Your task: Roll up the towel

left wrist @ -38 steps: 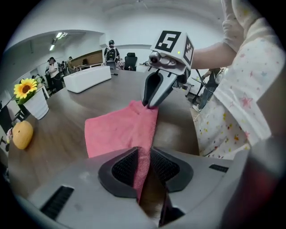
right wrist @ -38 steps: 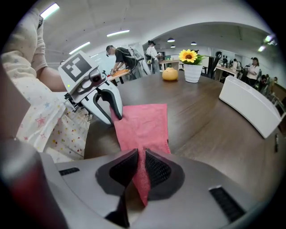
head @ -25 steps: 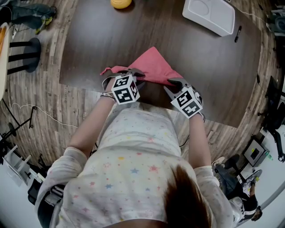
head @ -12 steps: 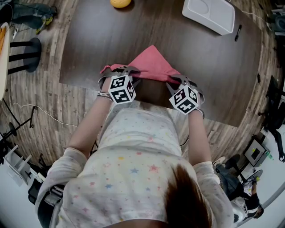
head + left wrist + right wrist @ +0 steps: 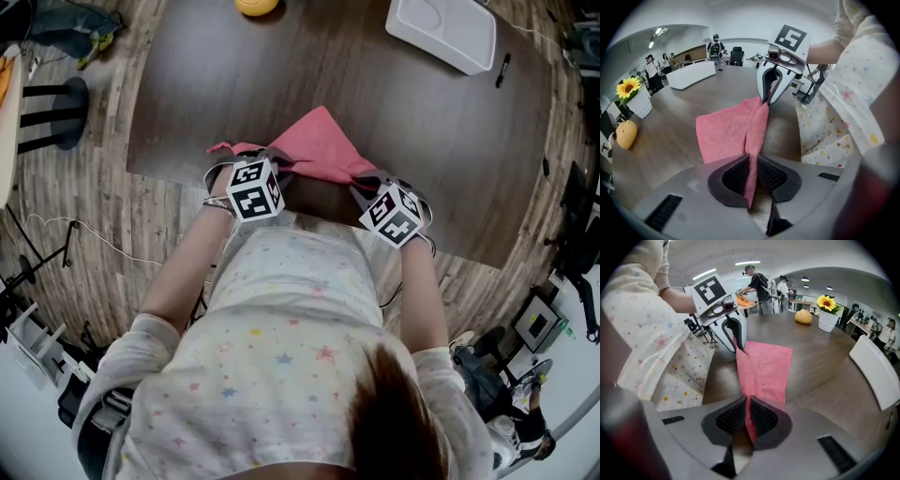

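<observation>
In the head view the near edge of the towel [image 5: 323,145] is hidden under the grippers, and the top edge cuts off the tray [image 5: 441,33]. The left gripper [image 5: 751,176], whose jaws have just been closing, and the right gripper [image 5: 746,416] each clamp that edge, while the rest lies on the table [image 5: 422,169]. A pot [image 5: 828,319] holds a sunflower [image 5: 826,302].
</observation>
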A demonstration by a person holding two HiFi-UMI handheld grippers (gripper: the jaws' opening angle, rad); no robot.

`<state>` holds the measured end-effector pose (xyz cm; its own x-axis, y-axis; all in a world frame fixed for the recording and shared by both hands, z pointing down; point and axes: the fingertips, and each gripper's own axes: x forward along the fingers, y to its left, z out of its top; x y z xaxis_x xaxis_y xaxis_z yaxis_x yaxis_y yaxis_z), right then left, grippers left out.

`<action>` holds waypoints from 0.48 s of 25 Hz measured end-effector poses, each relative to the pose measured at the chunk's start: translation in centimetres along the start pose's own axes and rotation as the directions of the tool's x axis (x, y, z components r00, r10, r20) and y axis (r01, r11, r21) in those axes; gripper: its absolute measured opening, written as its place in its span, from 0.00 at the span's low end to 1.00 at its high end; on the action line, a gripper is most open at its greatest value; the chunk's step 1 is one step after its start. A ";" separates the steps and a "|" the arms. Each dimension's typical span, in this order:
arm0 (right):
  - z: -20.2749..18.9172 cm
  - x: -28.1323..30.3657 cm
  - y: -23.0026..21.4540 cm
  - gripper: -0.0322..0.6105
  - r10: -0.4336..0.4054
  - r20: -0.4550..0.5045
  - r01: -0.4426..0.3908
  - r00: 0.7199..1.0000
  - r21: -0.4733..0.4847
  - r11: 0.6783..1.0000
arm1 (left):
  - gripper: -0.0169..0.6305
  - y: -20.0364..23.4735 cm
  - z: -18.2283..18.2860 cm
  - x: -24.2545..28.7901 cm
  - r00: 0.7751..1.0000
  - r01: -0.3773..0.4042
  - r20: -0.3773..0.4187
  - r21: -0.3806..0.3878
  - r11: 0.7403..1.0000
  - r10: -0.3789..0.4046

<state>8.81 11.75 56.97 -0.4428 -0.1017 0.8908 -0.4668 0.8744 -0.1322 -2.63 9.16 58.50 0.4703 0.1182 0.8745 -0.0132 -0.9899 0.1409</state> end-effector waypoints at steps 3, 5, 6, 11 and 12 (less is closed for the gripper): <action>0.0 0.0 -0.1 0.10 0.036 0.007 -0.036 0.999 0.031 0.999 | 0.11 -0.1 -0.1 0.0 0.999 0.035 0.005 -0.041 0.999 -0.035; 0.2 -0.2 -0.3 0.10 0.047 0.016 -0.048 0.999 0.052 0.997 | 0.11 0.1 0.1 -0.3 0.999 0.044 0.014 -0.062 0.997 -0.043; 0.4 -0.4 -0.5 0.10 0.051 0.020 -0.052 0.998 0.064 0.997 | 0.11 0.2 0.2 -0.4 0.999 0.049 0.017 -0.066 0.997 -0.048; 1.0 -0.5 -1.2 0.12 0.088 0.034 -0.092 0.996 0.123 0.988 | 0.11 0.3 0.0 -0.6 0.993 0.119 0.007 -0.064 0.991 -0.118; 1.0 -0.4 -1.3 0.12 0.097 0.033 -0.100 0.995 0.133 0.986 | 0.11 0.3 0.1 -0.6 0.991 0.132 0.005 -0.064 0.989 -0.132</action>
<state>8.83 10.22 56.35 -0.5106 -0.0320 0.8592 -0.5176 0.8094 -0.2775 -2.84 8.76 57.99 0.4727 0.2476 0.8457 -0.0072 -0.9586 0.2847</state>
